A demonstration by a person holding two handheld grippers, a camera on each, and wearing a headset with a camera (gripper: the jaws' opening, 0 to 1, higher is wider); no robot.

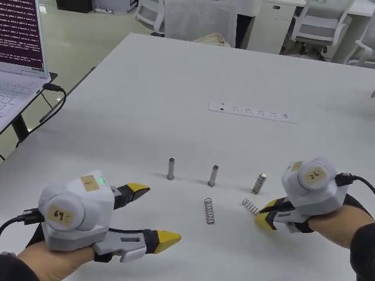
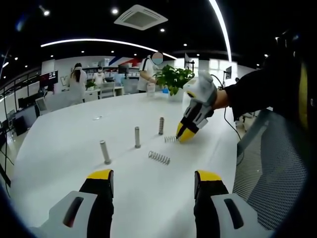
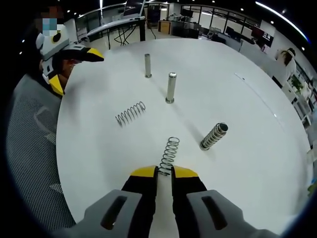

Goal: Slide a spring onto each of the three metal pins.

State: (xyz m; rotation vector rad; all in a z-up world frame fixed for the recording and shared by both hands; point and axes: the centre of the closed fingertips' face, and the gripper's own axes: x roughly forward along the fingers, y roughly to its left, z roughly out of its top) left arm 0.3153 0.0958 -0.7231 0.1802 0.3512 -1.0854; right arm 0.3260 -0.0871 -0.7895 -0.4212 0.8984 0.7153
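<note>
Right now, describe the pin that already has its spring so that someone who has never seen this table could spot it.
On the white table, in front of the power strip, three metal pins stand in a row. The spring-covered pin is at the end nearest the right gripper holding a loose spring; the middle pin and the far pin are bare metal.

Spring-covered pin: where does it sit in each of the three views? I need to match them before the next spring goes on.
Head view: spring-covered pin, right end of the pin row, beside the right gripper, which pinches a second spring.
Left gripper view: just above centre, farthest pin.
Right gripper view: right of centre, nearest pin, leaning in the picture.
Shared landmark: the loose spring lying flat near the middle pin.
</note>
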